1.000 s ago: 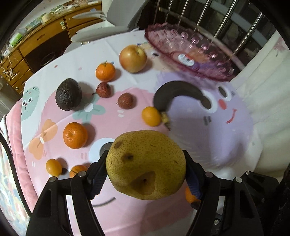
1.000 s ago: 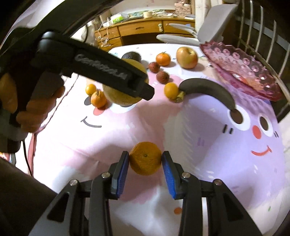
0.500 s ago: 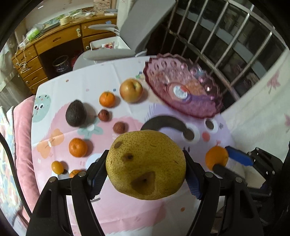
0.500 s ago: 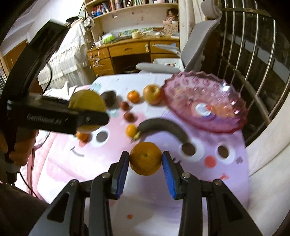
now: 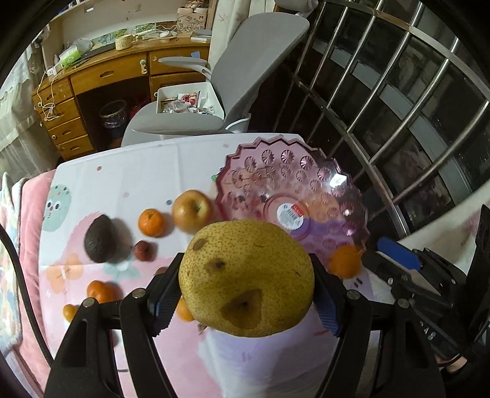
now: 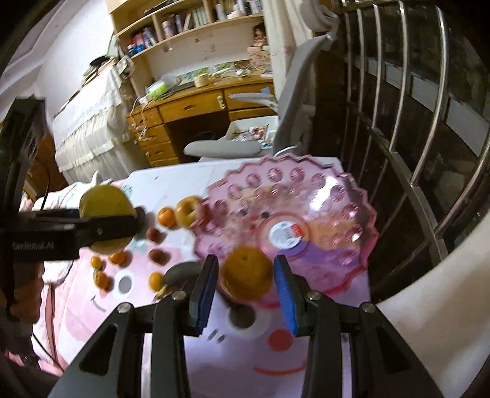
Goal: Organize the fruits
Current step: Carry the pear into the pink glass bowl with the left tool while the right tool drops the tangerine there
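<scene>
You are mid-carry with both hands: your left claw [image 5: 245, 294] is clamped on a big yellow pear [image 5: 246, 277], its blue pads pressed against both flanks of the fruit, and your right claw [image 6: 246, 283] has a mandarin [image 6: 246, 272] between its pads, though there the jaws look slightly wider than the fruit, so I cannot tell whether they grip it or have begun to let go. Both fruits hang above the near edge of the pink glass bowl [image 6: 343, 196], which has nothing in it but a price sticker at its centre, so I judge the step in hand to be loading the first fruits into it. The next move calls for bringing the mandarin well over the bowl's middle, lowering it and opening gently so it does not roll out over the scalloped rim; the pear, heavier and rounder, should follow low and slow onto the glass. On the worktop [image 5: 128, 171], under a pink cartoon cloth, an apple [image 5: 191, 209], an avocado [image 5: 99, 238], a lychee [image 5: 144, 250], a dark banana [image 6: 180, 271] and several small oranges wait to the left of the bowl. Beyond the worktop stand a grey office chair [image 5: 245, 61], a wooden desk [image 5: 101, 76] and bookshelves [image 6: 183, 24], with metal railing [image 5: 398, 107] on the right.
</scene>
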{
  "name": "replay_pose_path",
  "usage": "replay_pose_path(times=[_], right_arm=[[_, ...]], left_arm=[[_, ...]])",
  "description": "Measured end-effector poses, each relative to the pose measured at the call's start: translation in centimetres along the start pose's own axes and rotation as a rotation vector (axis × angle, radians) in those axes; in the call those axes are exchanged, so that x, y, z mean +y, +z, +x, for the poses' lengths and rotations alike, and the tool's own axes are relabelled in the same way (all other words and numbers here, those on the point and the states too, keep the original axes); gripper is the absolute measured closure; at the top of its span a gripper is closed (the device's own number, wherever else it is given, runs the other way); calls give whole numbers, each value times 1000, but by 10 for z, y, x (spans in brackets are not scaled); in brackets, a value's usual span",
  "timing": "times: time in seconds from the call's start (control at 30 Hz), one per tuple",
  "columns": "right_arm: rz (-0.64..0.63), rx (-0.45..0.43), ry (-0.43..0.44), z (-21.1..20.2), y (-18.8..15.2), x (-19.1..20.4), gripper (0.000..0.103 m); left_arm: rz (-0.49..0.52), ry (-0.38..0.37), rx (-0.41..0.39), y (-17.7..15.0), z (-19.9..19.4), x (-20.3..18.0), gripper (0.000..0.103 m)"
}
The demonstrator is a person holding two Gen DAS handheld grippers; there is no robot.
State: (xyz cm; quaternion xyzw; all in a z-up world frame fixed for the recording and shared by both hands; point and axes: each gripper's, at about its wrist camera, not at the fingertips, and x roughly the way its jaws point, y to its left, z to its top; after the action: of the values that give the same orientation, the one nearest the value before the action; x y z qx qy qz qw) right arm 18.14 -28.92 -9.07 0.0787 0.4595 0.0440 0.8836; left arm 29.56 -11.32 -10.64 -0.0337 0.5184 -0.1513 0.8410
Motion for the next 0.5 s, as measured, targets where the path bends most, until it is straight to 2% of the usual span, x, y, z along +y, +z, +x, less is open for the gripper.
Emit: replay_pose_path(times=[0.1,0.3,0.5], right_arm=[[83,12,38,12,6,-26,65],[169,93,55,42,4,-64,65],[160,135,42,54,-2,-78,65]], left_arm=[[3,3,18,9,19,-12,29],[5,19,64,29,63,-32,29],[12,41,117,39,104,-47,29]])
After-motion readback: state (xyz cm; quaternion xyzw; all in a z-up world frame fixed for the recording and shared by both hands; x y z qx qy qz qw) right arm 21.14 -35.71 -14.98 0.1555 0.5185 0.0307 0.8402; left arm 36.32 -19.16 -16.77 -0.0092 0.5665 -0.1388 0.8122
